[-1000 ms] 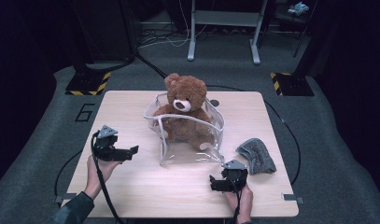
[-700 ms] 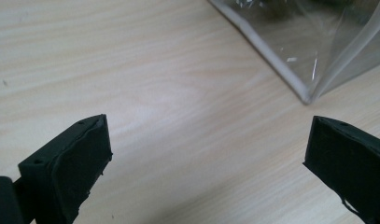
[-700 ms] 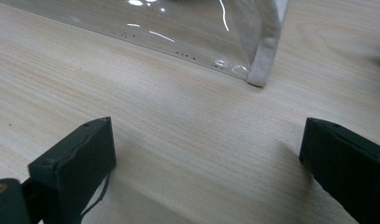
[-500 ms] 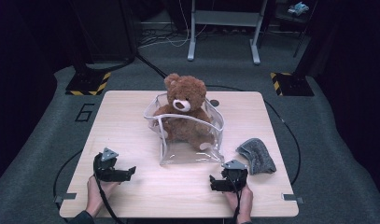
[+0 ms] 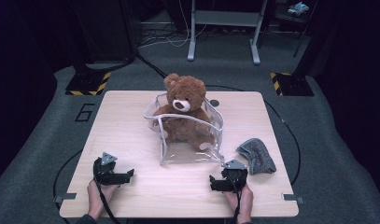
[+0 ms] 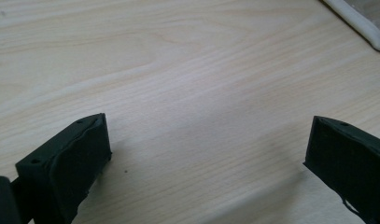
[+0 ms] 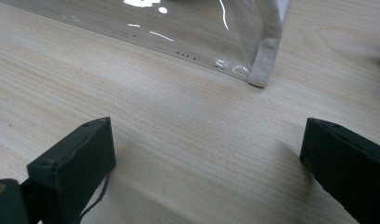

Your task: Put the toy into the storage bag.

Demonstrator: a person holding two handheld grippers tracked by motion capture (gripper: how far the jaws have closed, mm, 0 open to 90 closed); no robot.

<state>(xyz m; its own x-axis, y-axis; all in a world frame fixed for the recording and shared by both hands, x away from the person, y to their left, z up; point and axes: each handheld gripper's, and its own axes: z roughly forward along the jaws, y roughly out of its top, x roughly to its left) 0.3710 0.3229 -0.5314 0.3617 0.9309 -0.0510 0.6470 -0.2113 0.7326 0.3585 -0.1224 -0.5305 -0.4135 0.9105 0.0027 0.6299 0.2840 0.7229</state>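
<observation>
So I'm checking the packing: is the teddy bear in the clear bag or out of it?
Partly in: the teddy bear sits inside the open clear bag, head above its rim.

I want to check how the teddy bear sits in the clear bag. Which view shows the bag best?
The high view: the whole bag stands there, the bear sitting inside. The right gripper view catches just its lower wall and a white-trimmed corner; the left gripper view shows a bit of white trim.

A grey cloth (image 5: 256,154) is lying crumpled near the right edge of the wooden surface (image 5: 127,126), well apart from everything else on it. Black-and-yellow striped floor plates (image 5: 87,84) are sitting beyond the far corners, and a metal stand (image 5: 223,29) is standing behind.
</observation>
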